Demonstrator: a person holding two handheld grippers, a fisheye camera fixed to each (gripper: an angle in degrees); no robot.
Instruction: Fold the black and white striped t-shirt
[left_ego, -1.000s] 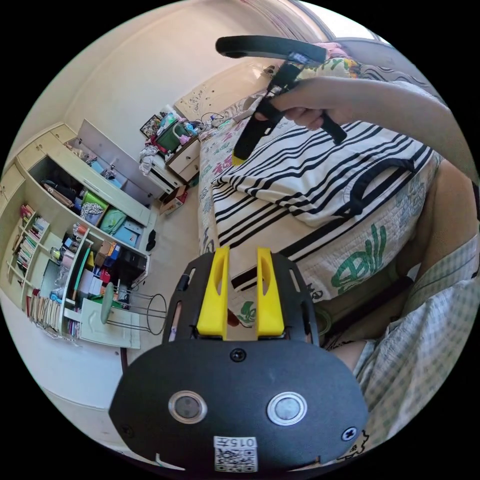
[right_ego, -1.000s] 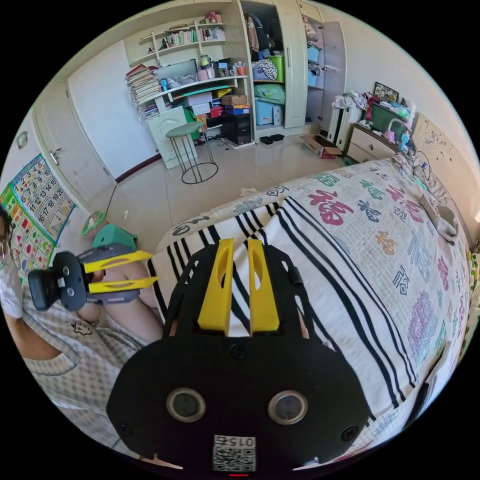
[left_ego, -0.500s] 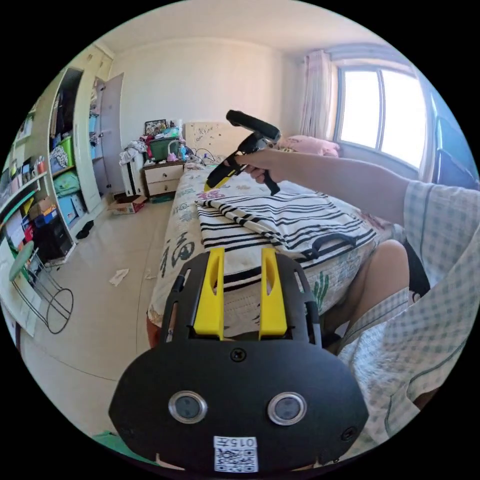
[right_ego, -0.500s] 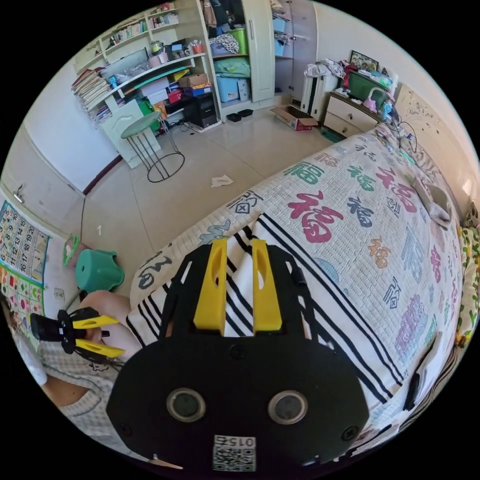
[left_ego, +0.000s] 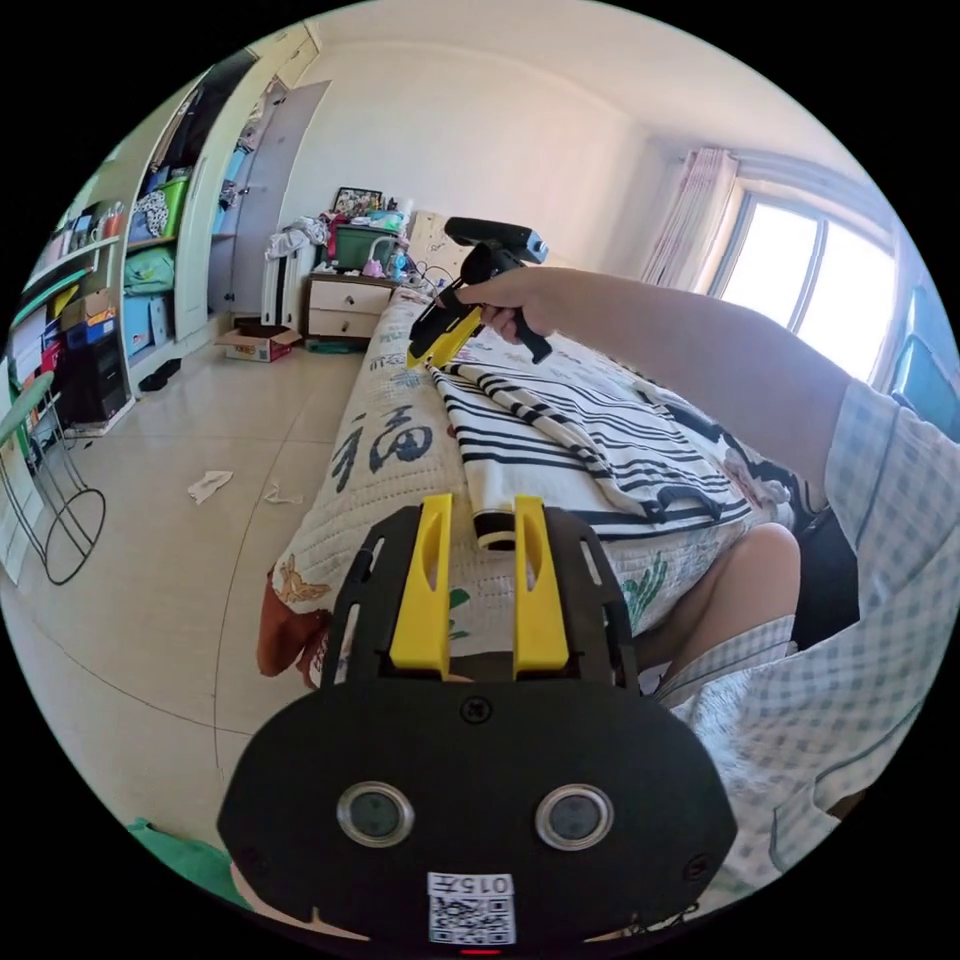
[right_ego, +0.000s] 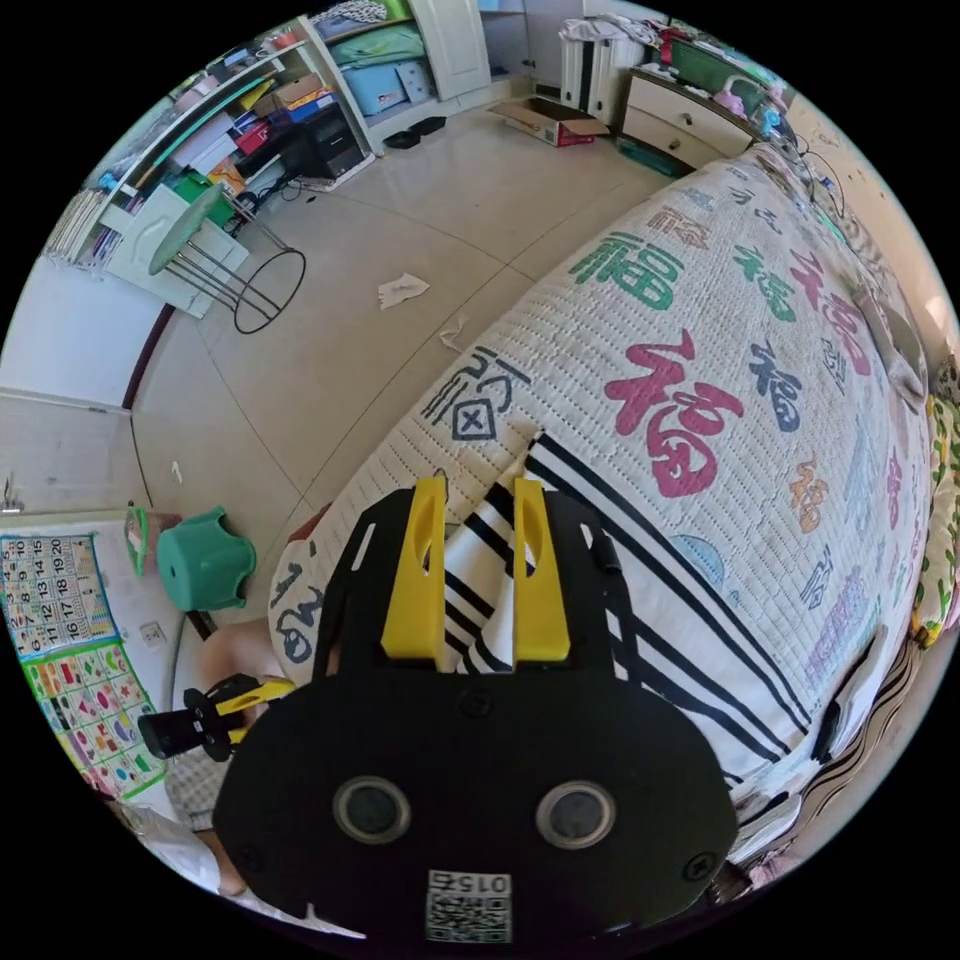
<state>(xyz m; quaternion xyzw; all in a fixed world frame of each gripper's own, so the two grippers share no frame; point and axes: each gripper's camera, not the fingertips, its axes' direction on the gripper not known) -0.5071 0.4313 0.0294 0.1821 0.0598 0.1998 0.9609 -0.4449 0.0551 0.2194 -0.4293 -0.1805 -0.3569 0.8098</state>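
The black and white striped t-shirt (left_ego: 580, 440) lies partly folded on the bed's printed quilt (left_ego: 390, 450), close to the near edge. My left gripper (left_ego: 482, 505) is open, just short of the shirt's near hem and holding nothing. A hand holds my right gripper (left_ego: 435, 345) at the shirt's far corner. In the right gripper view, that gripper (right_ego: 478, 490) is open, and the corner of the t-shirt (right_ego: 640, 560) lies loose between its jaws. The left gripper (right_ego: 250, 695) appears small at the lower left, beside the person's leg.
The person sits at the bed's edge, a knee (left_ego: 750, 590) against the quilt (right_ego: 700, 330). On the tiled floor stand a green plastic stool (right_ego: 205, 565) and a round metal-legged stool (right_ego: 200, 240), with paper scraps (right_ego: 400, 290). A nightstand (left_ego: 340, 305) stands beyond the bed.
The right gripper has moved along the shirt to its far corner, and its jaws have spread a little. The left gripper has drawn back toward the bed's near edge; both views have swung.
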